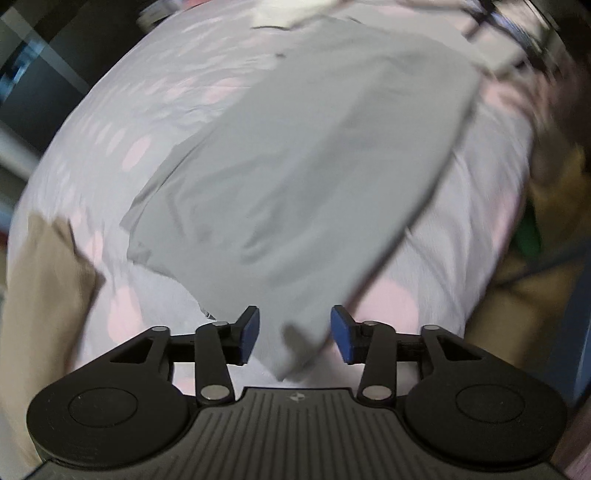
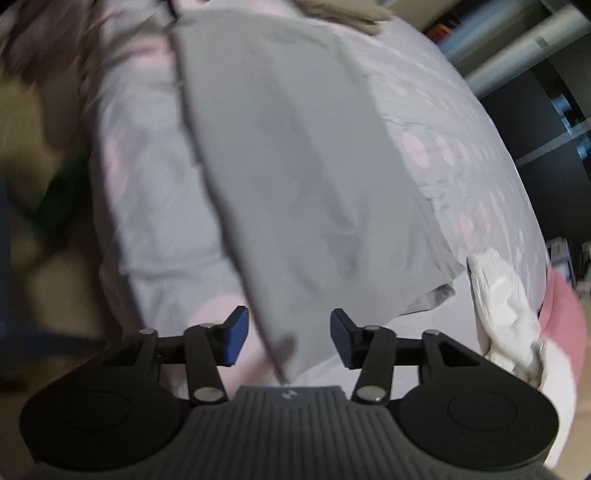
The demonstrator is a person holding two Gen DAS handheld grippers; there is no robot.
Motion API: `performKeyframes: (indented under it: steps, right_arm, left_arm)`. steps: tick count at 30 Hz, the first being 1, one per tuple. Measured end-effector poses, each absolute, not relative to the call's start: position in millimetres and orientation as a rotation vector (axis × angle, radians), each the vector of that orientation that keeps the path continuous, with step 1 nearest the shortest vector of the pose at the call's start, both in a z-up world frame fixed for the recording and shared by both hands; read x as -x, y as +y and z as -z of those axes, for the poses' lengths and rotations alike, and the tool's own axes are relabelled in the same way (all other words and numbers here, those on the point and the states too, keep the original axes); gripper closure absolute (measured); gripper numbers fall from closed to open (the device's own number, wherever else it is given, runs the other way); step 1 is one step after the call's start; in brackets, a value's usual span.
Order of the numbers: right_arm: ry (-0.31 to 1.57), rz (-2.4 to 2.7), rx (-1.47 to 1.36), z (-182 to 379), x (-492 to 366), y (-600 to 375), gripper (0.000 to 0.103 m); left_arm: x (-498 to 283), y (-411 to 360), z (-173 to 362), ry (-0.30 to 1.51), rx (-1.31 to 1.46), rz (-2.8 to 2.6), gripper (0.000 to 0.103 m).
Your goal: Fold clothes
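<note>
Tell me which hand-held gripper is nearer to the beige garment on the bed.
Left, probably. The beige garment lies just beside the left hand-held gripper. For the right hand-held gripper it lies at the far end of the grey shirt.

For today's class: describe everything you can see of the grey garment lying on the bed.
The grey garment is plain, soft-looking thin fabric, without print, creased with shallow folds. It lies spread flat on a pale bedsheet with pink spots. A short sleeve juts from one side edge. One near corner lies between the open pads of the left gripper; another lies between those of the right gripper. Neither gripper presses on it. The image is blurred, so seams and labels cannot be made out.
</note>
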State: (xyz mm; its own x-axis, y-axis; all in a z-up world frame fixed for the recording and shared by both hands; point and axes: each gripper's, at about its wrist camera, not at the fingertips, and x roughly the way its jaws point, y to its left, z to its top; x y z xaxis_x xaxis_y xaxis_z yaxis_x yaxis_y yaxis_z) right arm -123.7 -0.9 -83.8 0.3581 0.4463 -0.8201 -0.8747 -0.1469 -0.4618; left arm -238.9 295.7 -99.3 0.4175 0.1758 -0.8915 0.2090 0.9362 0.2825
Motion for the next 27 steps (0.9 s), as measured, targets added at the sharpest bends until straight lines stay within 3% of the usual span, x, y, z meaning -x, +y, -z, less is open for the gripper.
performKeyframes:
  steps: [4,6,17,19,24,27]
  right_arm:
    - [0.503,-1.189,1.044,69.6,108.9,8.9,0.043]
    - [0.54,-1.146,0.947,65.6,99.9,14.2,0.035]
    - [0.829,-0.942,0.566,67.3,17.3,36.2,0.03]
    - [0.863,-0.909,0.51,68.5,3.3,38.7,0.03]
    - [0.944,-0.856,0.388,75.4,-31.2,46.9,0.032]
    - [0.985,-0.818,0.326,79.7,-47.2,50.2,0.032]
  left_arm:
    - [226.8,307.3,87.7,1.1,-0.157,-0.028,0.048]
    - [224.5,309.7,84.0,1.061,-0.082,-0.065,0.04]
    - [173.2,307.0,80.0,0.906,0.115,-0.101,0.038]
    - [160.9,304.7,81.4,0.885,0.121,-0.073,0.041]
    - [123.7,296.3,91.6,0.901,0.098,-0.057,0.066]
    - [100.4,294.8,101.1,0.915,0.094,-0.039,0.072]
